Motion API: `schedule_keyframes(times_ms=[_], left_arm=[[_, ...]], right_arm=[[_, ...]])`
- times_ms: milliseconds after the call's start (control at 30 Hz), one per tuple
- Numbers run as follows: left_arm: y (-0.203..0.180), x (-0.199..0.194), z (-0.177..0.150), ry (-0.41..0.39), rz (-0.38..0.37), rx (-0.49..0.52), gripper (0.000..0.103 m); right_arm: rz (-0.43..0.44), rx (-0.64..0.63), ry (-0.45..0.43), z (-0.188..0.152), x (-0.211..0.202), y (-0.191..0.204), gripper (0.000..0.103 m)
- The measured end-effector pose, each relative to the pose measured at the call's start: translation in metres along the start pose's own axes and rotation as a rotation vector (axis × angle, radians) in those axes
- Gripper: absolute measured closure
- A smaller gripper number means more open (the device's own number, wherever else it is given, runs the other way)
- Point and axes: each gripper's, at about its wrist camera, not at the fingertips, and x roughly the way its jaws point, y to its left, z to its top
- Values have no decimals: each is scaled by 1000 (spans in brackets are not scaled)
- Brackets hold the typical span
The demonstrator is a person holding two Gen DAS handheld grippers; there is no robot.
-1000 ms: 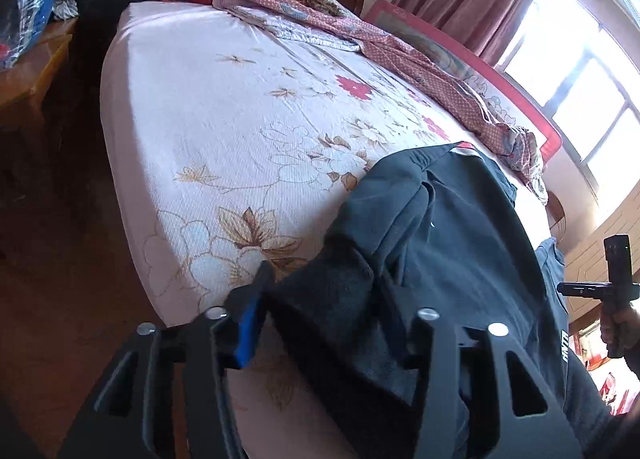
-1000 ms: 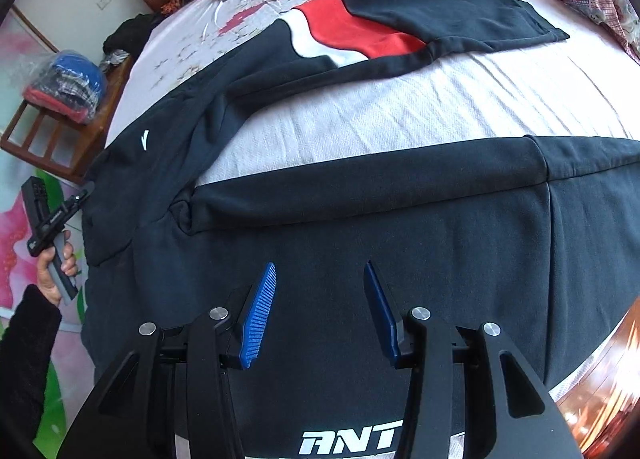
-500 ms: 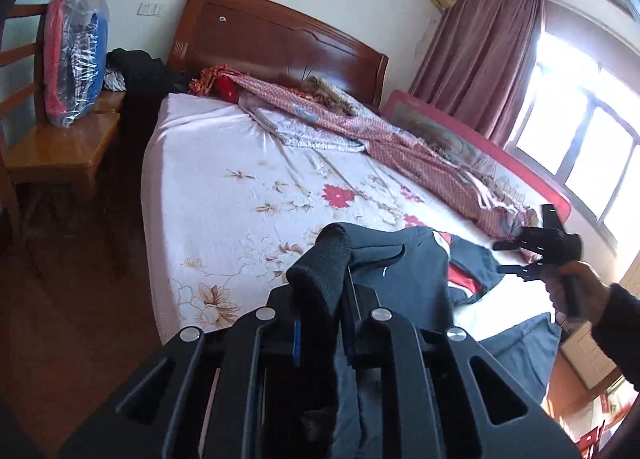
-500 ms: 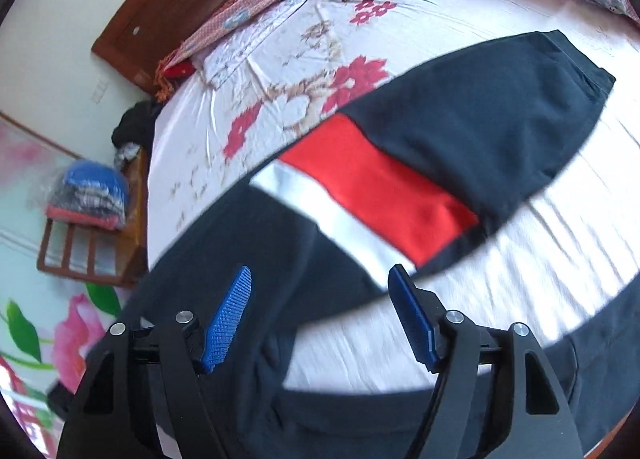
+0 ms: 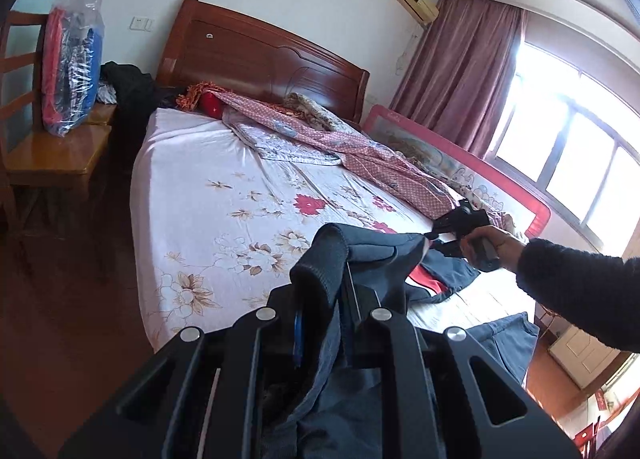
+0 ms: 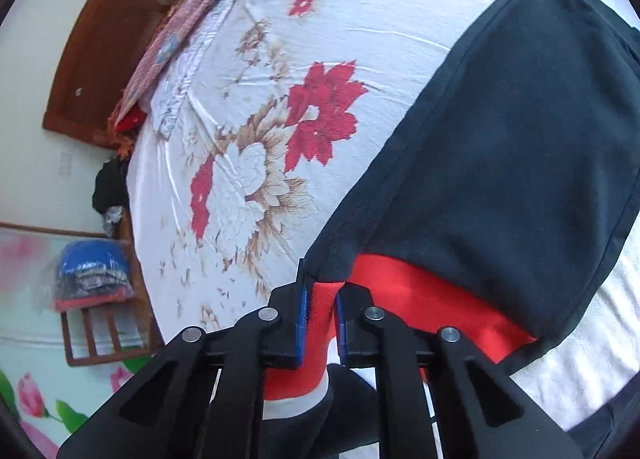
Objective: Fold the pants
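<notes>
The jaws of the left gripper (image 5: pixel 320 323) are pinching a thick dark fold of the pants (image 5: pixel 384 255), which bulges up above them at lower centre of the left wrist view. The jaws of the right gripper (image 6: pixel 320 299) have just been closing and now pinch the edge of the pants (image 6: pixel 520 139) where the red band (image 6: pixel 420 299) meets the dark cloth, at lower centre of its own view. The pants lie partly lifted on the bed (image 5: pixel 208 199), one dark leg spreading to the upper right of the right wrist view. In the left wrist view, a hand (image 5: pixel 492 247) in a dark sleeve (image 5: pixel 580 291) holds the right gripper at right of centre. A crumpled quilt (image 5: pixel 360 147) lies along the far side, below the headboard (image 5: pixel 256 55). A chair (image 5: pixel 48 151) with a bag (image 5: pixel 72 59) stands at left.
</notes>
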Motion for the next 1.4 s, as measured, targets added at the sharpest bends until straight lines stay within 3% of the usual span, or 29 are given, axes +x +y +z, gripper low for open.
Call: schedule_keyframes(times_ms=[133, 333, 467, 567, 733, 867, 1033, 1100, 1133, 1200, 1233, 1300, 1367, 1400], left_arm=[[13, -6, -9, 4, 31, -59, 90], [6, -43, -31, 29, 49, -40, 88], [2, -64, -67, 97, 85, -49, 84], [1, -70, -99, 164, 116, -59, 83], [2, -74, -132, 225, 166, -71, 82], [6, -71, -136, 225, 188, -54, 81], [16, -67, -147, 284, 239, -53, 76], [25, -62, -152, 303, 282, -74, 52], [28, -62, -153, 302, 307, -81, 50], [32, -61, -154, 311, 358, -85, 37], [29, -63, -153, 303, 458, -54, 37], [13, -75, -149, 248, 547, 33, 33], [-13, -86, -142, 195, 646, 132, 27], [-30, -93, -138, 153, 639, 173, 16]], right_arm=[[179, -7, -85, -39, -75, -27, 94], [242, -46, -122, -158, -180, -96, 94], [213, 26, -87, -232, -192, -158, 94], [175, 77, -46, -270, -174, -193, 94], [152, 90, -57, -288, -161, -209, 95], [135, 47, -65, -290, -170, -203, 97], [105, 58, -46, -293, -166, -216, 97], [74, 47, -26, -295, -157, -220, 97], [71, 23, -27, -296, -154, -216, 97], [80, 28, 5, -295, -147, -215, 96], [92, 35, 18, -295, -145, -214, 93], [86, 28, 43, -298, -142, -209, 58], [88, -2, 48, -305, -141, -201, 57], [84, -9, 54, -309, -138, -198, 57]])
